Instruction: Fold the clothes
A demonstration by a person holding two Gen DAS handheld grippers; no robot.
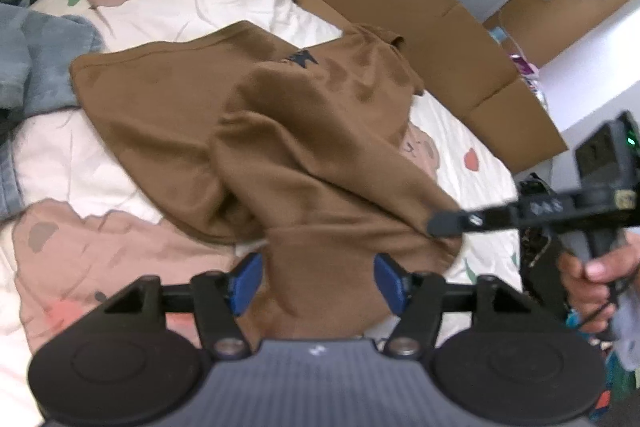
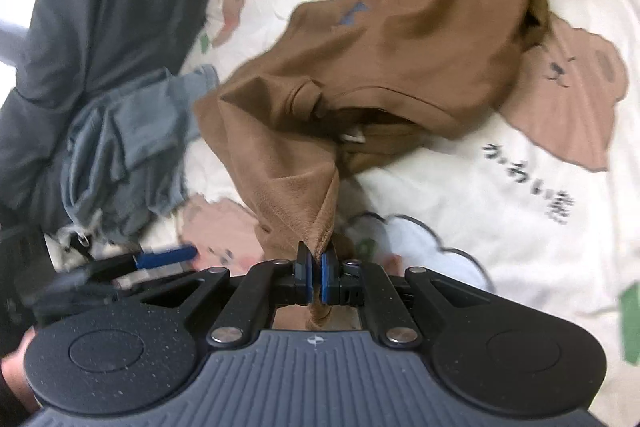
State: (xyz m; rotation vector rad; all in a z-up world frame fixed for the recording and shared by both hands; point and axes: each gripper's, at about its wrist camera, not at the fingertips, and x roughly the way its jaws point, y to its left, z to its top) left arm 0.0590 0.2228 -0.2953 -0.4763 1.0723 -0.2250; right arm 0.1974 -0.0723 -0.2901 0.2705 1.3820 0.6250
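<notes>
The right gripper (image 2: pixel 316 267) pinches a corner of the brown shirt (image 2: pixel 400 47) between its pressed-together blue pads, the cloth rising taut ahead of it. The left gripper (image 1: pixel 318 281) stands spread, a bunched fold of the same shirt (image 1: pixel 304 147) lying between its fingers without being clamped. The rest of the garment sprawls ahead of both tools across a cream bedspread (image 2: pixel 460 187) printed with bears. A grey garment (image 2: pixel 132 131) lies crumpled to the left of the right gripper
</notes>
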